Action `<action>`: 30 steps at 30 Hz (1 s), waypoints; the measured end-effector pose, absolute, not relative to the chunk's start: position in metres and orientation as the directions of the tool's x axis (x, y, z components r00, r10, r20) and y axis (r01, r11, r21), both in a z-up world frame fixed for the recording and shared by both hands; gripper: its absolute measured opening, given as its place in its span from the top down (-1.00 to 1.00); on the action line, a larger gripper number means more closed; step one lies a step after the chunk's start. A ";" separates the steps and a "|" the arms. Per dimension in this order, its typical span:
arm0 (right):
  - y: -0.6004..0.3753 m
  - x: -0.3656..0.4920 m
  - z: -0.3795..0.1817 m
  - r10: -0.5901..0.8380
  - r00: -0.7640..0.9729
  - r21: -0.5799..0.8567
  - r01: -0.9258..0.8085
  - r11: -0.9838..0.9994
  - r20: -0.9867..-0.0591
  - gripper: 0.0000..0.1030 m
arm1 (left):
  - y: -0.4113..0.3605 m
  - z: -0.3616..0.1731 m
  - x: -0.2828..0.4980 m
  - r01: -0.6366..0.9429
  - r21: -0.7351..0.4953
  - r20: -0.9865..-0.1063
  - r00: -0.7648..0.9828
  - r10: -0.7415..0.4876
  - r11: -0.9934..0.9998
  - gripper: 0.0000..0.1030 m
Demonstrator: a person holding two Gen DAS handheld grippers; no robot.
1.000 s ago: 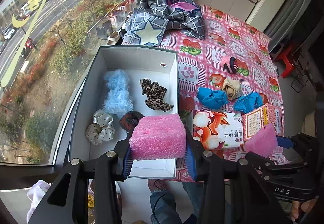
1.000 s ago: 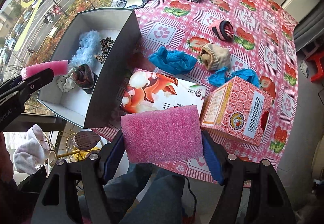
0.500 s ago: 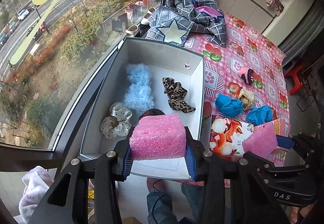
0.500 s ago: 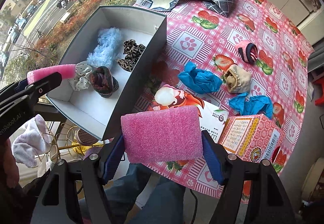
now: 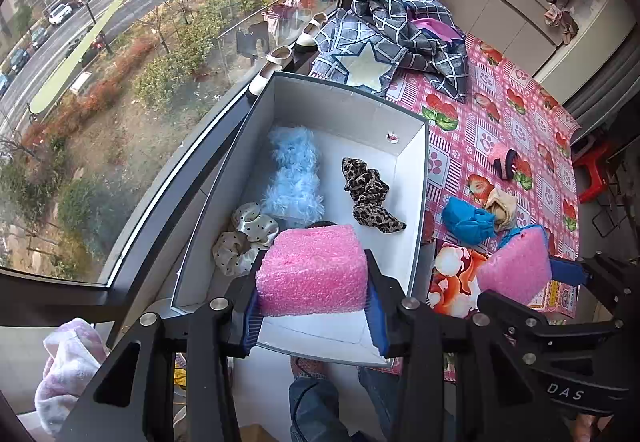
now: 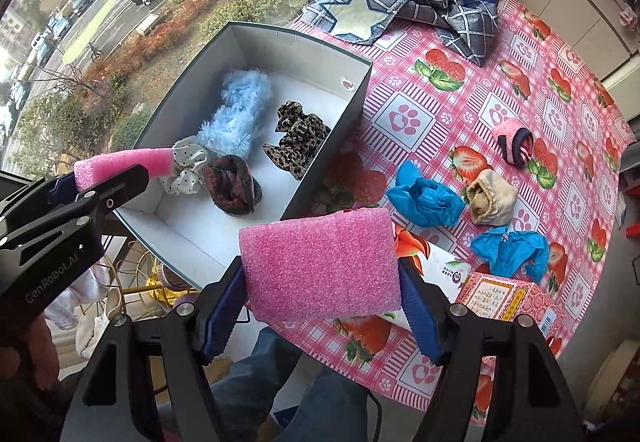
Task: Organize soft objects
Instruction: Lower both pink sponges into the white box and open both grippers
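Left wrist view: left gripper [image 5: 312, 312], clamping pink foam block [image 5: 312, 270], shifted over box [image 5: 416, 210].

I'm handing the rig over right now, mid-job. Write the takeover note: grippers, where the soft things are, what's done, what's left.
Left hand-held gripper: shut on a small pink foam block, above the near end of the box.
Right hand-held gripper: shut on a wide pink foam block, beside the box, at the near edge of the table.
Done, in the box: blue fluffy piece, leopard scrunchie, polka-dot scrunchie, dark red scrunchie.
Left, on the table: blue bundle, second blue bundle, beige bundle, pink-and-dark roll. Neither foam block is set down yet.
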State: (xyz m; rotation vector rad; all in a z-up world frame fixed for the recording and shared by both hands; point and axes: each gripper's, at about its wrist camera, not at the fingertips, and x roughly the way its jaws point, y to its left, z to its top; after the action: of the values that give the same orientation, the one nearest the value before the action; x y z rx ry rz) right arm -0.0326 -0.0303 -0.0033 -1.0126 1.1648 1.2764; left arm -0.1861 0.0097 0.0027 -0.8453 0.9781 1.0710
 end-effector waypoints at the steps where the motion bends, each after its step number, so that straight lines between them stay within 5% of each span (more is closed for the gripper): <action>1: -0.029 -0.033 -0.003 0.162 -0.058 0.068 -0.996 0.060 -0.985 -0.43 | 0.010 0.002 -0.186 -0.959 -0.089 -0.936 0.172 0.308 0.267 0.10; 30: 0.034 -0.040 -0.010 0.137 -0.125 0.135 -0.989 0.067 -0.983 -0.43 | 0.046 -0.035 -0.187 -0.974 -0.031 -0.969 0.084 0.231 0.223 0.10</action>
State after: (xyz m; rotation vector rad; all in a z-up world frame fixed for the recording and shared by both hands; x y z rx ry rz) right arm -0.0404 0.0343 -0.0104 -0.9905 1.2389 1.3069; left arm -0.1869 0.0456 -0.0346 -0.9025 1.0868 1.1113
